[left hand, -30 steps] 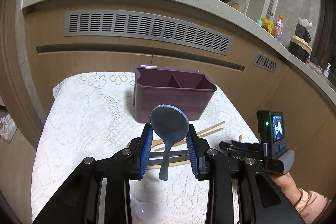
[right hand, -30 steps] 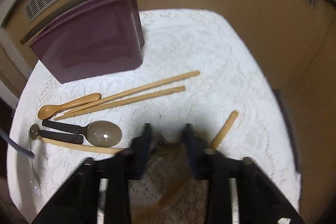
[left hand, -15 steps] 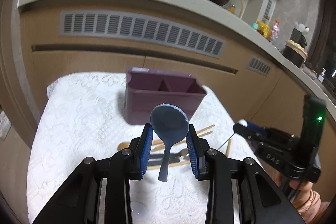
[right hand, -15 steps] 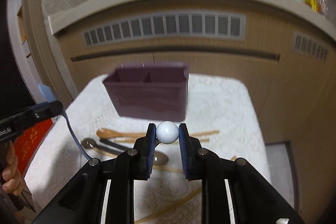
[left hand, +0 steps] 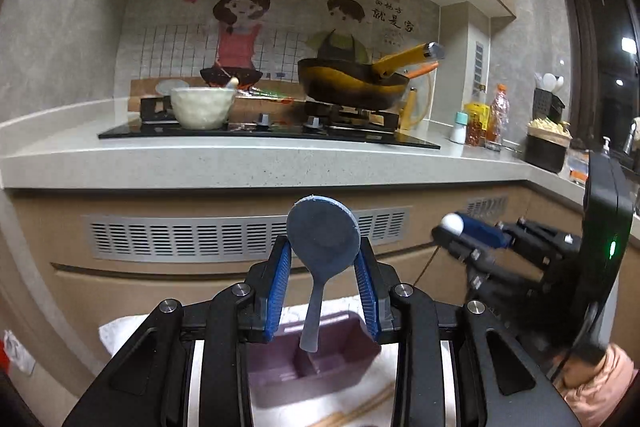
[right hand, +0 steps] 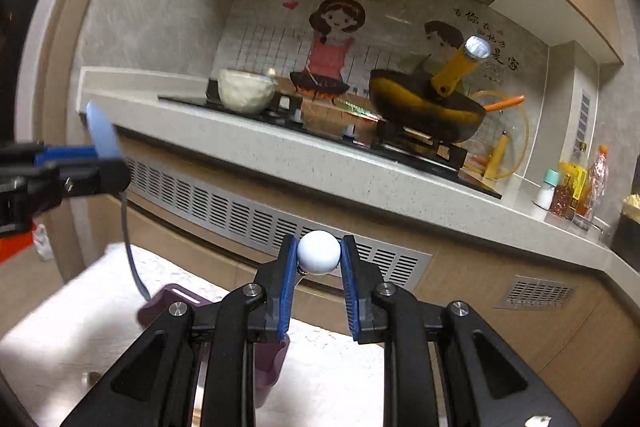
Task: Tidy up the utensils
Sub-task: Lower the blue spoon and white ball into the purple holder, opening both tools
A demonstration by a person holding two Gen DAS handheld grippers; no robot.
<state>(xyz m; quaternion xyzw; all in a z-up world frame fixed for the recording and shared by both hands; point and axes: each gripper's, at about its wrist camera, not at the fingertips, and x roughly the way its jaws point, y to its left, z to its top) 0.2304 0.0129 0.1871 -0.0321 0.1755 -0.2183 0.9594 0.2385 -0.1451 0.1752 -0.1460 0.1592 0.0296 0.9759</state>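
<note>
Work surface: the low counter point(left hand: 120, 331) under its white lace cloth carries the job; most of it lies below my view in both cameras.
Organizer: the purple caddy point(left hand: 344, 367) stands on the cloth directly below my left claw; the compartments I can see look empty, so nothing appears filed yet.
Left claw: my left claw point(left hand: 322, 267) pinches the blue rice paddle point(left hand: 322, 239) by its blade, handle hanging straight down toward the caddy's divider.
Right claw: my right claw point(right hand: 319, 269) is pressed onto a white ball-topped utensil point(right hand: 319, 253), gripping the ball; a thin stem runs down from it, but what kind of tool it is I cannot tell from here.
Still loose: wooden chopsticks point(left hand: 352, 415) show at the bottom edge, lying on the cloth in front of the caddy.
Progress: early, in my judgement. Two items lifted and held above the caddy, none dropped in; both await lowering and release, then the chopsticks and whatever else lies out of view.
</note>
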